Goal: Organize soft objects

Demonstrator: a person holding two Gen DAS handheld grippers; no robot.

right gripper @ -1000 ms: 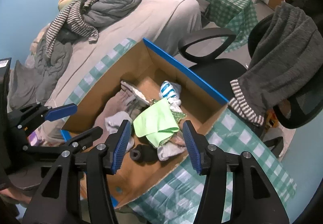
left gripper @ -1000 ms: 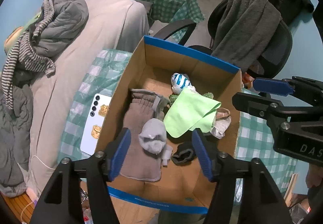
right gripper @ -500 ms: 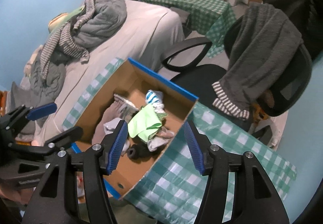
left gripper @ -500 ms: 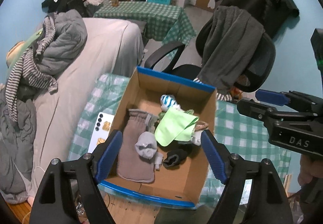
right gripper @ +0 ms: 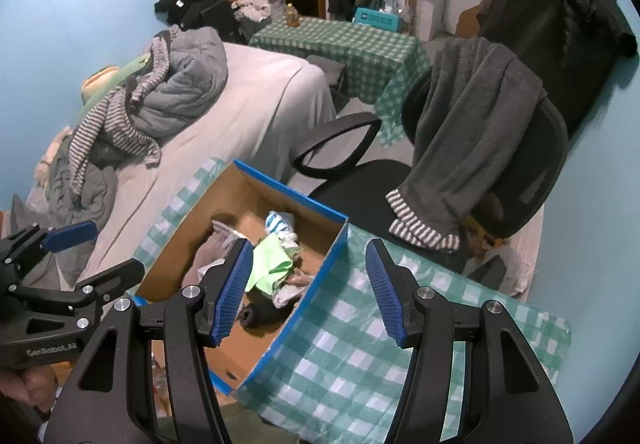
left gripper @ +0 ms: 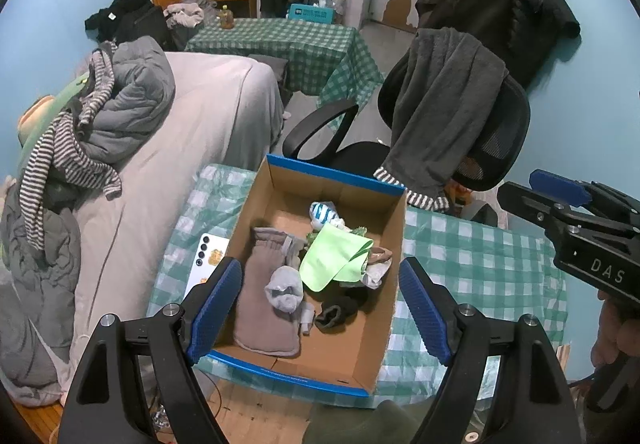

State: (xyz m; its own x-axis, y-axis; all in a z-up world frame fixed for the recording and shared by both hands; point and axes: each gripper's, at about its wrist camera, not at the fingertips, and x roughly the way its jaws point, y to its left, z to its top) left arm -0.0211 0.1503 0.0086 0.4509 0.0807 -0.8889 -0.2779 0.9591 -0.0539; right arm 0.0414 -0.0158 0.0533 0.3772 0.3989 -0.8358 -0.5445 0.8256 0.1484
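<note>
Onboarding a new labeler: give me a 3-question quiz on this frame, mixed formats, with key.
1. True or false: the left gripper is shut on the light green cloth.
2. Multiple choice: where does the white phone lie? A) inside the cardboard box B) on the checked tablecloth beside the box C) on the bed
3. Fill in: the grey garment with striped cuffs hangs over the back of the office ____.

Key:
1. False. Both the left gripper and the right gripper are open and hold nothing; the cloth lies in the cardboard box.
2. B
3. chair
</note>
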